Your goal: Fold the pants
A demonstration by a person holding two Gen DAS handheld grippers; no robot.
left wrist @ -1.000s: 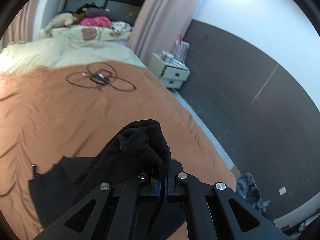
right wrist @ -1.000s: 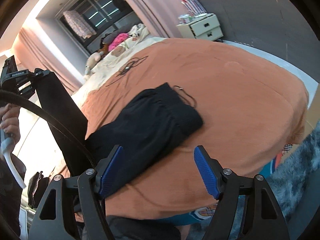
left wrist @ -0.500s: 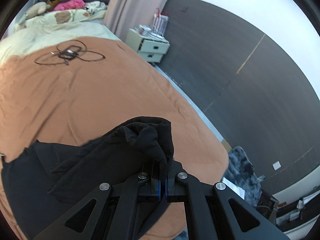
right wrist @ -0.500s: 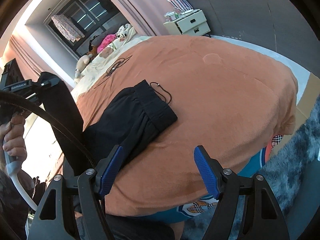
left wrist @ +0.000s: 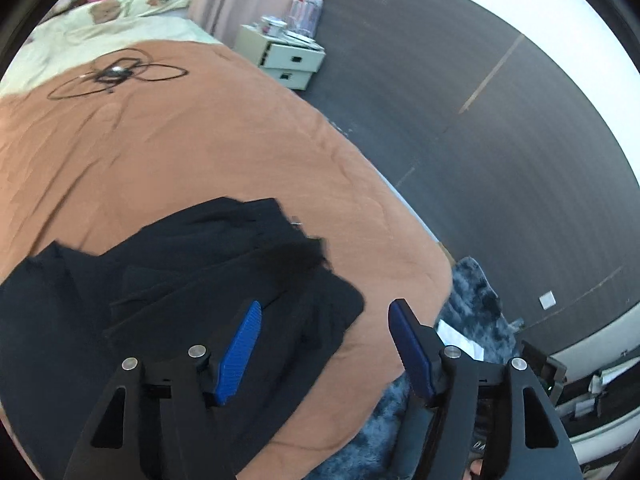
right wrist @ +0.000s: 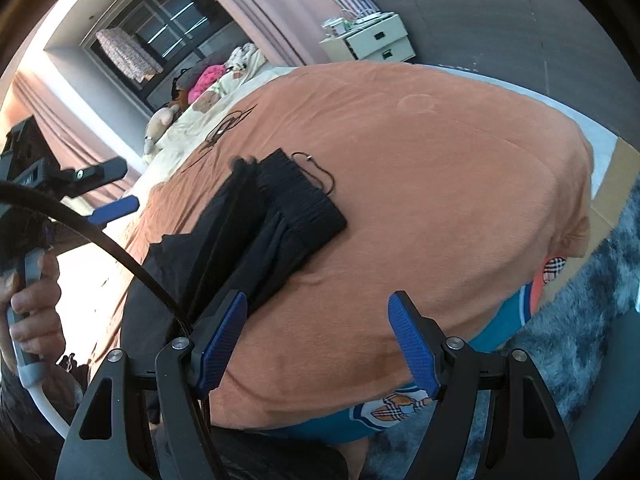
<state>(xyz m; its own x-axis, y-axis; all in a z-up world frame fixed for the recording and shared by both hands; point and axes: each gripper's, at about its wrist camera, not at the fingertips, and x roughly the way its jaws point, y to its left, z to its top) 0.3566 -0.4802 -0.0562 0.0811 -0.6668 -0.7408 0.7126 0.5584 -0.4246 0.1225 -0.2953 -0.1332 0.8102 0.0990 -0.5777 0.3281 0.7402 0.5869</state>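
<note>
Two risks seem likely to me from this position. The black pants (left wrist: 192,300) lie on the orange bed cover (left wrist: 200,140), near the foot corner of the bed, with a loose layer folded over the rest, and this upper layer looks uneven; if nobody smooths it, the fold may slide or open. The second risk is the edge: the cloth lies close to the side of the bed above the grey rug (left wrist: 472,300), so a careless pull could drag it off. The drawstring (right wrist: 316,164) lies outside the waistband and could catch on a fingertip. The left gripper (left wrist: 324,316) is opening at this moment, its blue pads are apart and nothing is pressed between them; the pants lie only under it. The right gripper (right wrist: 318,314) stands wide apart and empty over the bed cover, beside the pants. Compared with one second ago, the left gripper was then clamped on a bunch of the black fabric and held it up; now the fabric is released and lies flat on the pile.
</note>
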